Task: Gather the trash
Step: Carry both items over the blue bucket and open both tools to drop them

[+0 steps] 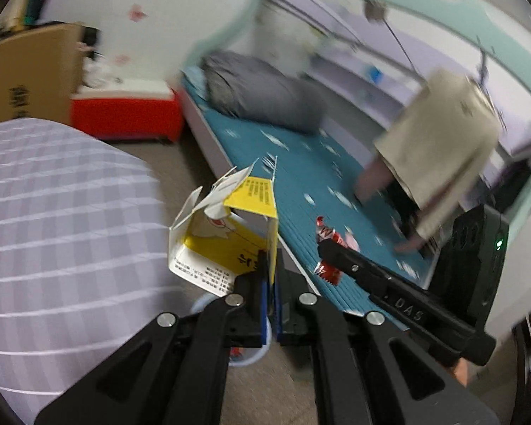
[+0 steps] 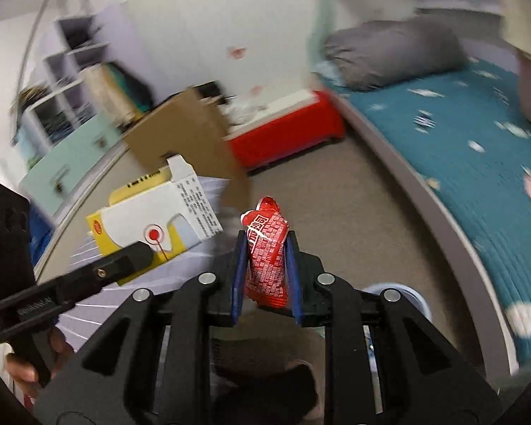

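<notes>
My left gripper (image 1: 270,272) is shut on the edge of an opened yellow and white carton (image 1: 226,233) and holds it in the air. The carton also shows in the right wrist view (image 2: 152,212), with the left gripper (image 2: 141,253) below it. My right gripper (image 2: 267,258) is shut on a crumpled red snack wrapper (image 2: 267,255), held upright between the blue pads. In the left wrist view the right gripper (image 1: 327,248) reaches in from the right with the wrapper (image 1: 329,237). Both are above a white bin (image 1: 244,357) lined with a bag; its rim also shows in the right wrist view (image 2: 407,292).
A bed with a teal sheet (image 1: 301,177) and grey pillow (image 1: 262,92) lies to the right. A red storage box (image 1: 124,113) and a cardboard box (image 1: 28,74) stand by the wall. A lilac striped bedcover (image 1: 53,212) fills the left. Beige clothing (image 1: 442,141) hangs at right.
</notes>
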### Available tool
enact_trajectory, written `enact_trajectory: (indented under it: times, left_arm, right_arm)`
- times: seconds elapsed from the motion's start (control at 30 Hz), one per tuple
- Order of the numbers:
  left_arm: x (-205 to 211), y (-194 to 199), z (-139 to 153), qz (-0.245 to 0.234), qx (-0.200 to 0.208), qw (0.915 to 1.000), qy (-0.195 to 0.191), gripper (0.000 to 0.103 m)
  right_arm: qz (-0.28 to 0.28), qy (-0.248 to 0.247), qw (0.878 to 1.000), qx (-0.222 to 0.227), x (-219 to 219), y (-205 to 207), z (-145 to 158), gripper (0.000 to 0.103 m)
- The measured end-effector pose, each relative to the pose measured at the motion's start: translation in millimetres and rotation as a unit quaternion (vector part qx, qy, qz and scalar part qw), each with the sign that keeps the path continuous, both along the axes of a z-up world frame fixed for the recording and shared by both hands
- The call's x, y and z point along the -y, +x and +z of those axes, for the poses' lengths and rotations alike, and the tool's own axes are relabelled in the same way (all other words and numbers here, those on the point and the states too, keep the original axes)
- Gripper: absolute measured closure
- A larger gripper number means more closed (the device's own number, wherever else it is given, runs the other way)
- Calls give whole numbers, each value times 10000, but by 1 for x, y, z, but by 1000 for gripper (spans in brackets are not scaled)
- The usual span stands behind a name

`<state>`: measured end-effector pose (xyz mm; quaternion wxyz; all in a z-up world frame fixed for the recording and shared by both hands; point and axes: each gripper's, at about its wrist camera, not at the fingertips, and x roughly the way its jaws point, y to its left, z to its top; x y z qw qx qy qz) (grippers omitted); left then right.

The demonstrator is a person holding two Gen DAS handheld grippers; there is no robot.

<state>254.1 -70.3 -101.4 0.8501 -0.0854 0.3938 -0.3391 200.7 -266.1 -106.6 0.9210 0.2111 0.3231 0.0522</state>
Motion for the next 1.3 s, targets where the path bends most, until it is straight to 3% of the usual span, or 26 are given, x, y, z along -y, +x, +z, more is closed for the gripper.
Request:
enact_trajectory:
  times: [0.1, 0.27, 0.47, 0.6, 0.63, 0.67, 0.7, 0.73, 0.97, 1.3]
  left_arm:
    - [51, -6, -24, -448, -204, 9985, 231, 100]
    - [104, 2, -78, -741, -755, 9926, 603, 100]
    - [154, 24, -149, -867, -1336, 9793, 1253, 100]
    - [177, 35, -175, -980, -1387, 9743, 1477, 98]
    - [178, 40, -181, -963, -1430, 9716, 1623, 90]
    - [184, 44, -187, -951, -1493, 9671, 1828, 70]
    - [185, 47, -195, -938, -1513, 9647, 1940, 58]
    - [185, 47, -200, -956, -1520, 9646, 1929, 39]
    - [171, 47, -207, -758, -1621, 9611, 2103, 38]
    - [143, 58, -203, -286, -1551, 9584, 2381, 37]
  right_arm:
    - [-431, 166, 9987, -230, 40, -19, -31, 82]
    - [-958, 409, 9920, -707, 88, -36, -90, 82]
    - [-1353, 527, 9841, -1028, 107, -39, -136, 82]
    - [-1514, 546, 9803, -1145, 118, -41, -152, 82]
    - [-1533, 562, 9793, -1194, 121, -41, -156, 82]
    - [-1537, 584, 9786, -1235, 124, -40, -160, 82]
    - [-1554, 615, 9777, -1269, 126, -41, -163, 82]
    - [-1554, 634, 9771, -1309, 127, -41, -167, 82]
    - [-1418, 696, 9758, -1510, 112, -36, -184, 81]
    - [-1177, 631, 9806, -1437, 92, -21, -175, 80]
